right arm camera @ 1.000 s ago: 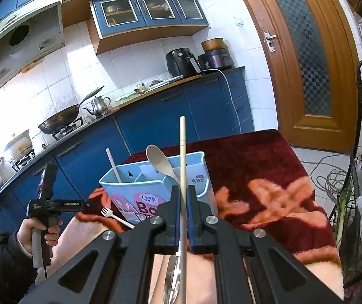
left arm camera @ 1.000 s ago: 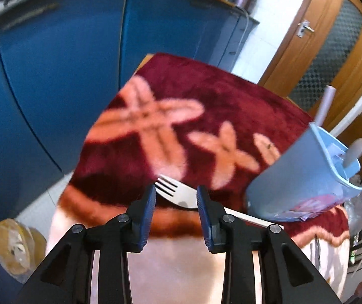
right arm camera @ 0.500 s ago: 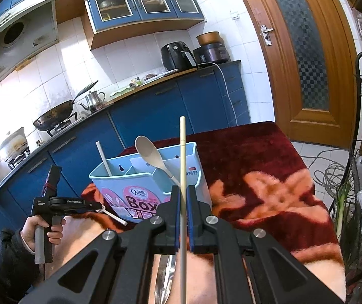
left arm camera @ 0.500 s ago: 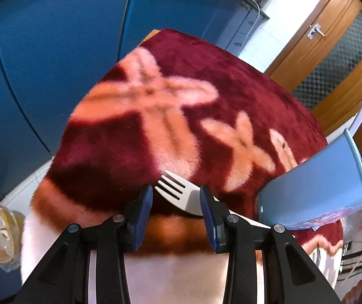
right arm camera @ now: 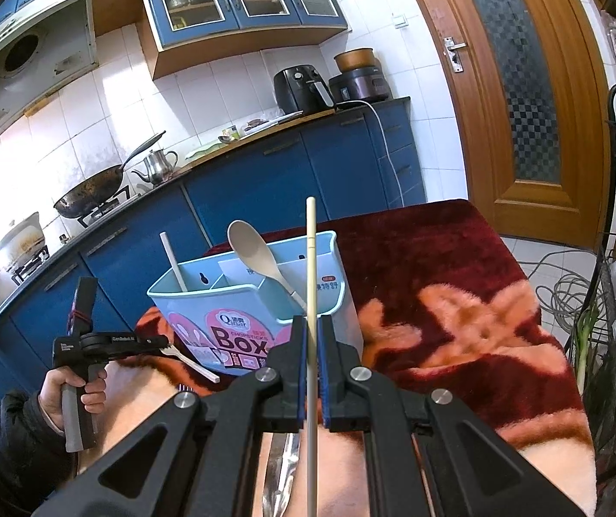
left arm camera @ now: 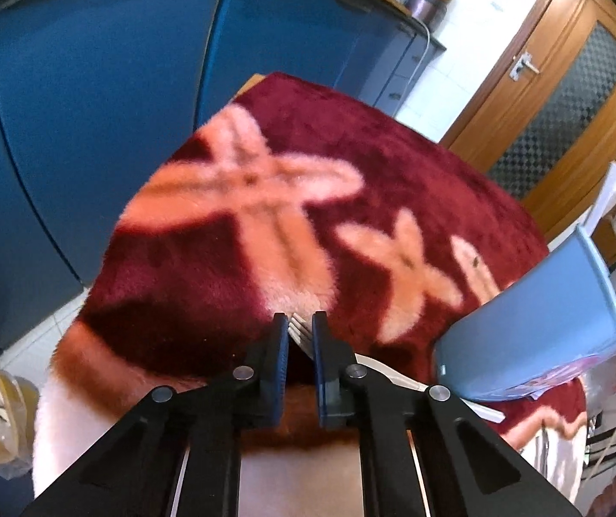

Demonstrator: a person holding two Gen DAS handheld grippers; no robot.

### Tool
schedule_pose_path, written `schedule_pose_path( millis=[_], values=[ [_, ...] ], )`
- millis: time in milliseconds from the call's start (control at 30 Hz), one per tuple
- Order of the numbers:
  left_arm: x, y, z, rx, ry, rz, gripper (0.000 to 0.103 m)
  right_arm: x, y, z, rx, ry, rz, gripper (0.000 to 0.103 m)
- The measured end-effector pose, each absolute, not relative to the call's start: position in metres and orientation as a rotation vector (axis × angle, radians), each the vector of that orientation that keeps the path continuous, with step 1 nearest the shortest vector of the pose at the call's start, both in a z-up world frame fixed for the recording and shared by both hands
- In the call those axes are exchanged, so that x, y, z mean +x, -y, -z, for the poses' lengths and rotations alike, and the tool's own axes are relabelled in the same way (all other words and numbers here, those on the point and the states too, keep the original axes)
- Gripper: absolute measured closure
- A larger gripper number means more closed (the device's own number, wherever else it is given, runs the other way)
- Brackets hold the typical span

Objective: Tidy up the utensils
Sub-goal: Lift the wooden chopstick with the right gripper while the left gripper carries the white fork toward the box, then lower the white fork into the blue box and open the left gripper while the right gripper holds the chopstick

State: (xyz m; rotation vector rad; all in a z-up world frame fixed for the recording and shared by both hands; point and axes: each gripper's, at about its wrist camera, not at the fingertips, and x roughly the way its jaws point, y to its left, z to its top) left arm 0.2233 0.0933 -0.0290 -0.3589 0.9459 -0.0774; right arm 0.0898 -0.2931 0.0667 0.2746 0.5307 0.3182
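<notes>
A white plastic fork [left arm camera: 398,379] lies on the dark red plush cloth [left arm camera: 351,151], beside the light blue utensil box [left arm camera: 523,327]. My left gripper [left arm camera: 300,323] points down at the fork's head. Its jaws are closing and the blue pads press on the tines. The right wrist view shows the same left gripper [right arm camera: 166,340] on the fork [right arm camera: 191,362], left of the box [right arm camera: 239,336]. My right gripper [right arm camera: 312,323] is shut on a pale chopstick [right arm camera: 311,258] held upright in front of the box. A wooden spoon [right arm camera: 250,245] and a white stick [right arm camera: 173,263] stand in the box.
A shiny metal utensil [right arm camera: 280,474] lies on the cloth under the right gripper. A person's hand [right arm camera: 75,392] holds the left gripper's handle. Blue cabinets [left arm camera: 92,107] run behind the table and a wire rack [right arm camera: 614,301] stands at the right. A wooden door [right arm camera: 523,107] is beyond.
The left jaws have closed from wide apart onto the fork's tines, and the gripper has come slightly lower over the cloth. The right gripper and its chopstick have stayed put.
</notes>
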Motion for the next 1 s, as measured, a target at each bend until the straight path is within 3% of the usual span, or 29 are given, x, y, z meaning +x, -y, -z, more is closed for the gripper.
schedule_pose_path(
  millis=[633,1000],
  values=[
    [0.132,-0.077,-0.128,-0.226,-0.407,0.069,0.102,0.068,0.295,-0.067,0.276,-0.489,-0.315,0.096],
    [0.12,-0.028,-0.201,-0.079,-0.249,0.082,0.102,0.055,0.308,-0.059,0.303,-0.487,-0.305,0.096]
  ],
)
